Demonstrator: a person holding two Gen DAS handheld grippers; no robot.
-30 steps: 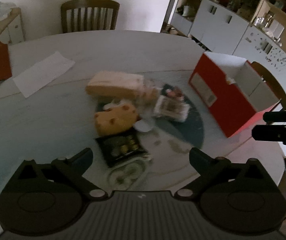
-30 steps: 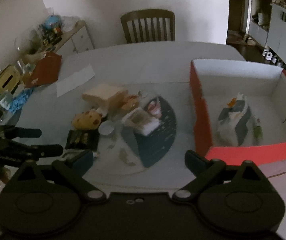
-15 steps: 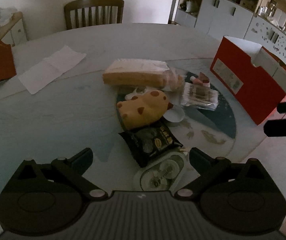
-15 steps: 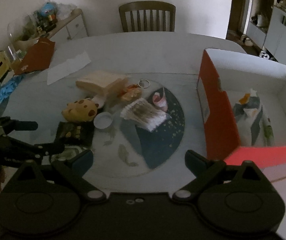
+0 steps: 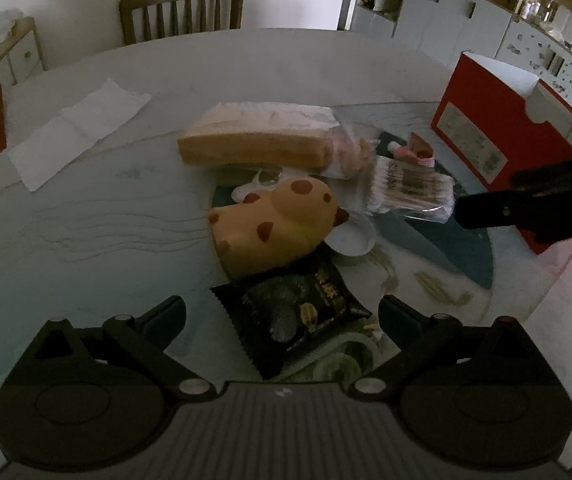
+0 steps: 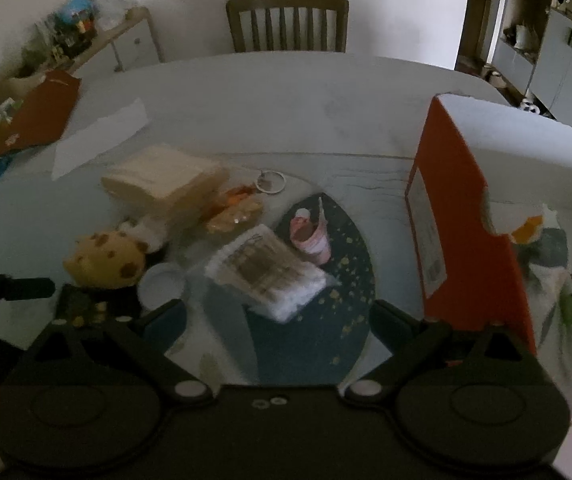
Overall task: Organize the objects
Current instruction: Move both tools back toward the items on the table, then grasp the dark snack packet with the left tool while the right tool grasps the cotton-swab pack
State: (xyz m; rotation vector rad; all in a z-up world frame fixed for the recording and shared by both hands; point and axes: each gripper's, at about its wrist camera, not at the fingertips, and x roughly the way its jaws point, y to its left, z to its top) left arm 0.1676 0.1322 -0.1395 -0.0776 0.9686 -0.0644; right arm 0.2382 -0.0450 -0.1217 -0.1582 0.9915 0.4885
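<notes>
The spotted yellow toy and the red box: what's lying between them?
In the left wrist view, a white dish and clear cotton-swab packet lie between toy and box.

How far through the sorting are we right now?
One patterned bag already lies in the red box. Both the left gripper and the right gripper are open and empty. The yellow plush, black packet, swab pack and tissue pack remain on the table.

cluttered table (image 5: pixel 86 240)
open left gripper (image 5: pixel 282 314) over black packet (image 5: pixel 293 312); spotted plush (image 5: pixel 274 228) just beyond it.
</notes>
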